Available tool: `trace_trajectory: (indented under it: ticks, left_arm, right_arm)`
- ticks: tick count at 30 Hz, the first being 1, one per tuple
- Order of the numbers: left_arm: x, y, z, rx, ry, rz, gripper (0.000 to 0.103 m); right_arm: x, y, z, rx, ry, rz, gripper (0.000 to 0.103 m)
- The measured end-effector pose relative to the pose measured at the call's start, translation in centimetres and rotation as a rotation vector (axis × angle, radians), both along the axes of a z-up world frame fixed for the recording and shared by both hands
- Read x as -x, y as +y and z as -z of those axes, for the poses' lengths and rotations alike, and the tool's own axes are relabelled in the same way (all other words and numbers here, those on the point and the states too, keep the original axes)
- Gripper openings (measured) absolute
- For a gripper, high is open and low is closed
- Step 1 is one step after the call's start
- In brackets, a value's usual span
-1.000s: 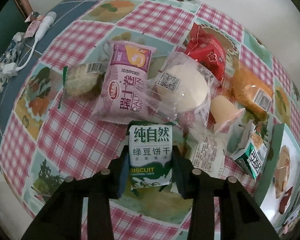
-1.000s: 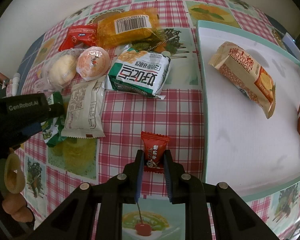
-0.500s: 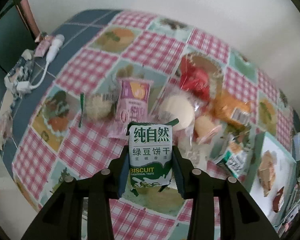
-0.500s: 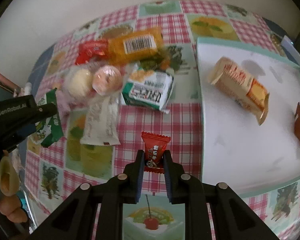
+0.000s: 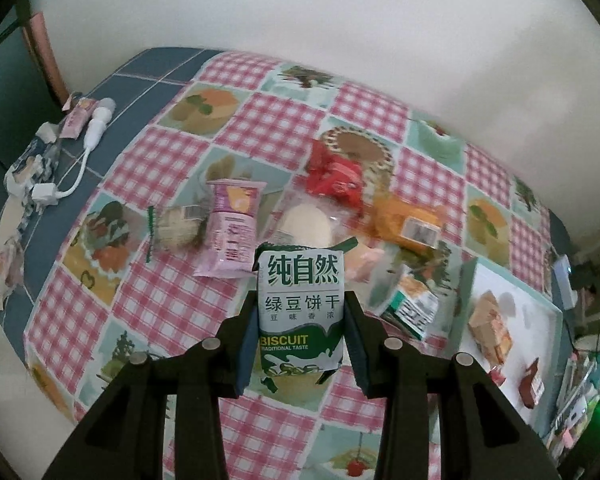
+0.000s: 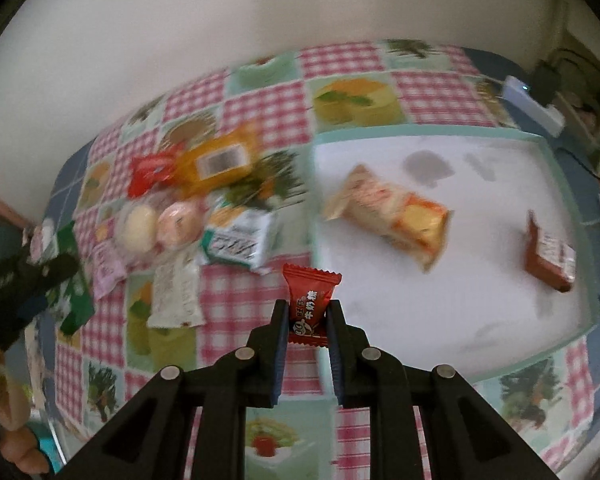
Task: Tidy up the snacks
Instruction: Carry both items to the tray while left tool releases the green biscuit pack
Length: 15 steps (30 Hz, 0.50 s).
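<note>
My left gripper [image 5: 300,332] is shut on a green and white biscuit pack [image 5: 301,308] and holds it high above the table. My right gripper [image 6: 308,320] is shut on a small red candy [image 6: 310,304], raised above the left edge of the white tray [image 6: 428,352]. The tray holds an orange roll pack [image 6: 392,216] and a brown bar [image 6: 550,252]. A pile of snacks lies left of the tray: a purple pack [image 5: 232,228], a red pack [image 5: 334,174], an orange pack [image 5: 406,222] and a green and white bag [image 6: 242,240].
The table has a checked pink cloth [image 5: 156,288] and stands against a white wall. A white cable and small items [image 5: 80,148] lie at the far left edge. The left gripper and hand show at the left of the right wrist view [image 6: 24,284].
Both grippers have risen well above the table with their snacks held. The right gripper has also shifted toward the tray.
</note>
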State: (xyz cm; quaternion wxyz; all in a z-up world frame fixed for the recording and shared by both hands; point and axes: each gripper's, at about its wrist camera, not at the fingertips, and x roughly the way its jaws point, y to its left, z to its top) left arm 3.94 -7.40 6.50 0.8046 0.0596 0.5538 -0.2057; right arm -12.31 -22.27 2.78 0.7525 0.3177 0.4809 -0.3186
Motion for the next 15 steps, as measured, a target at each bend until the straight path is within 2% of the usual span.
trace_trajectory:
  ticks: [10,15]
  left_arm:
    - [4.9,-4.4,-1.0,0.006,-0.024,0.181,0.041]
    - [7.9,-7.1,-0.4,-0.009,-0.016,0.299,0.041]
  right_arm:
    - [6.4,-4.9,0.1,0.003,0.059,0.227,0.02]
    - [10.0,-7.3,0.9,-0.043,0.078,0.339,0.02]
